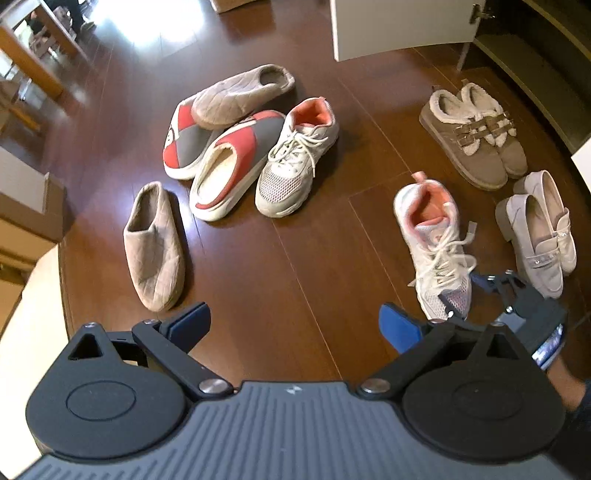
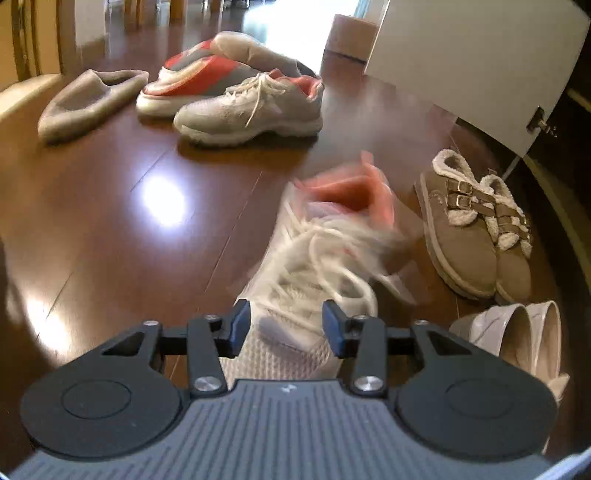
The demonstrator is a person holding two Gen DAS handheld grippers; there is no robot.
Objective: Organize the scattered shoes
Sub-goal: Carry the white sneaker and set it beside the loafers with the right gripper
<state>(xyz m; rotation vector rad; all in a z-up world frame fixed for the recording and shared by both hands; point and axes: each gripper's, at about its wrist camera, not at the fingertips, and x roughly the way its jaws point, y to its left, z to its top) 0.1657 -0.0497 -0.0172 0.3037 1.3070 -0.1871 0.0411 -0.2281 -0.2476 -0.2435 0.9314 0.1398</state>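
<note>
Two white sneakers (image 1: 297, 158) (image 2: 295, 280), no readable branding

The left wrist view looks down from well above the wood floor (image 1: 295, 258), tilted forward, so every shoe lies spread out below it; its own gripper (image 1: 295, 328) fills the bottom edge. The right wrist view sits low, close to the floor, facing forward almost level, with the white sneaker (image 2: 317, 266) right at its gripper (image 2: 286, 328) and blurred. Both views share that sneaker (image 1: 436, 243), the fur-lined brown pair (image 1: 476, 136) (image 2: 476, 229), the pale loafers (image 1: 539, 229) (image 2: 517, 332), the second sneaker (image 1: 295, 158) (image 2: 251, 107) and the open cabinet door (image 1: 399, 29) (image 2: 476, 62). The left view also catches the right gripper (image 1: 476, 295) at its lower right
</note>
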